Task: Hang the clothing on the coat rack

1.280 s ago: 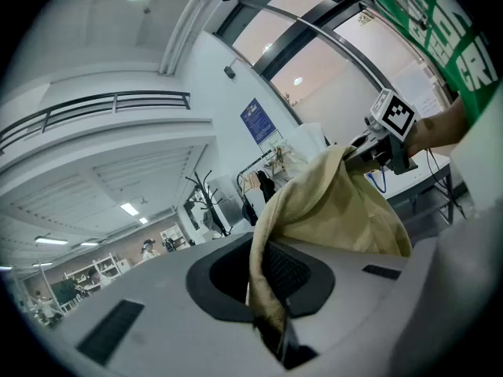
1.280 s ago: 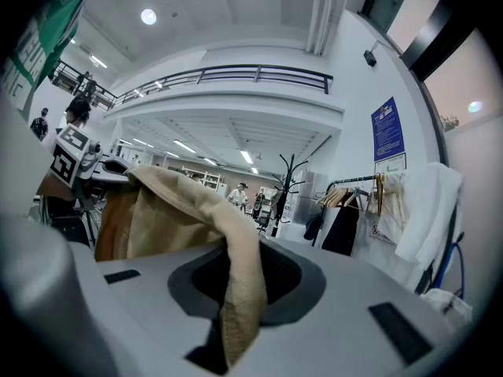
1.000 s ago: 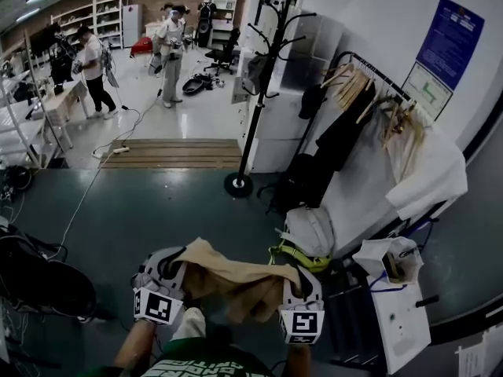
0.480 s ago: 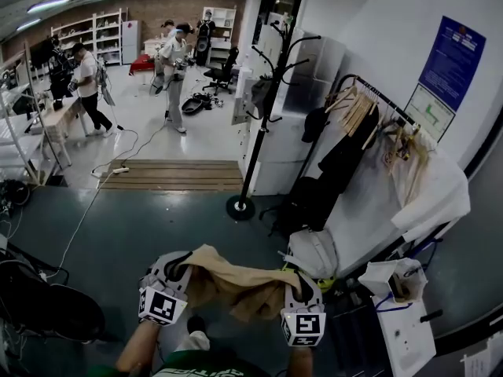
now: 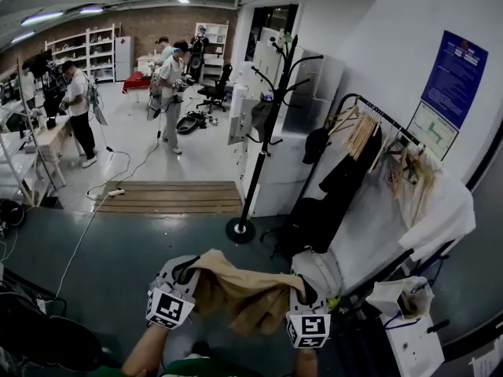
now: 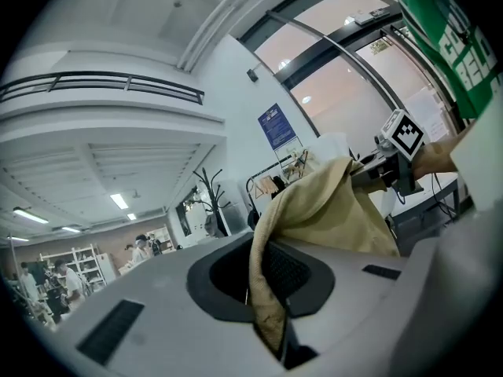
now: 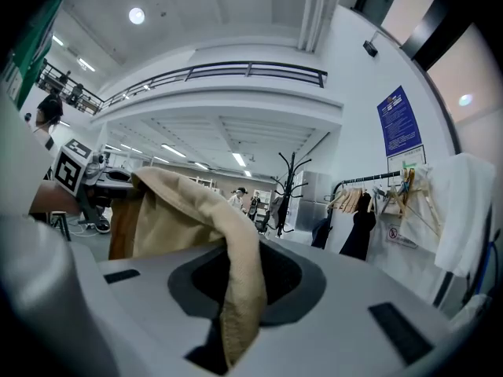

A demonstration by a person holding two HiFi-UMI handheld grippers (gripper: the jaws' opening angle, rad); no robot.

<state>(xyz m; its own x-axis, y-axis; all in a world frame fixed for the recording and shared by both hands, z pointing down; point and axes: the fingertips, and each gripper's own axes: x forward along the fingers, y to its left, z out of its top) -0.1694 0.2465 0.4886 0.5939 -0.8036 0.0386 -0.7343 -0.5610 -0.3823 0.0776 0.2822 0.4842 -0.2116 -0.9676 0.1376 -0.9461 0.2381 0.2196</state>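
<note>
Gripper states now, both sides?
Left gripper: shut on the tan garment.
Right gripper: shut on the same tan garment.

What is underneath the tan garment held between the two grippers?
Dark floor shows around the tan garment; the spot directly beneath its sagging middle is covered.

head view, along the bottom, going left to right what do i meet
left gripper → tan garment → right gripper → white bag
</note>
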